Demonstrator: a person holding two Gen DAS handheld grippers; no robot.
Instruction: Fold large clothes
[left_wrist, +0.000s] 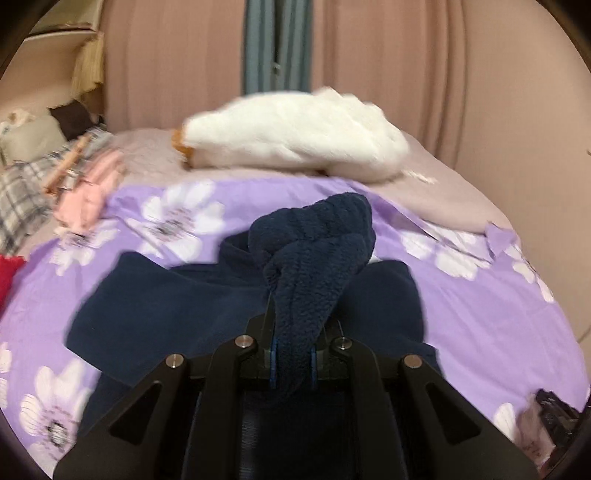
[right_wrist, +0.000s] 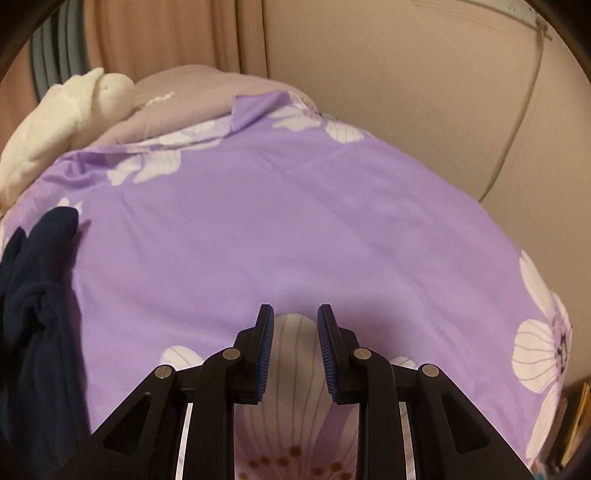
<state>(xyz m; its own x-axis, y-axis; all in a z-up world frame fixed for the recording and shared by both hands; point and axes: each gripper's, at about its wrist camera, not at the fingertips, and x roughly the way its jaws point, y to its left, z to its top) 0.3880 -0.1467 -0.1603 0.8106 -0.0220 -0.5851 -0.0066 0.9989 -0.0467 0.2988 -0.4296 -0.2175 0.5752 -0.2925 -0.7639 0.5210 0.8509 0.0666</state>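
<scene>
A dark navy fleece garment (left_wrist: 155, 306) lies spread on a purple sheet with white flowers (left_wrist: 480, 314). My left gripper (left_wrist: 293, 354) is shut on a bunched fold of the navy garment, which rises up in front of the camera (left_wrist: 314, 251). In the right wrist view the same garment (right_wrist: 33, 295) lies at the far left edge. My right gripper (right_wrist: 293, 325) is open and empty, held over the bare purple sheet (right_wrist: 277, 221) to the right of the garment.
A white fluffy garment (left_wrist: 295, 140) lies on a grey-lilac quilt (left_wrist: 443, 192) at the back; it also shows in the right wrist view (right_wrist: 62, 118). Pink clothes (left_wrist: 92, 192), plaid fabric (left_wrist: 22, 192) and a red item (left_wrist: 9, 273) lie at the left. Pink curtains (left_wrist: 388, 55) hang behind.
</scene>
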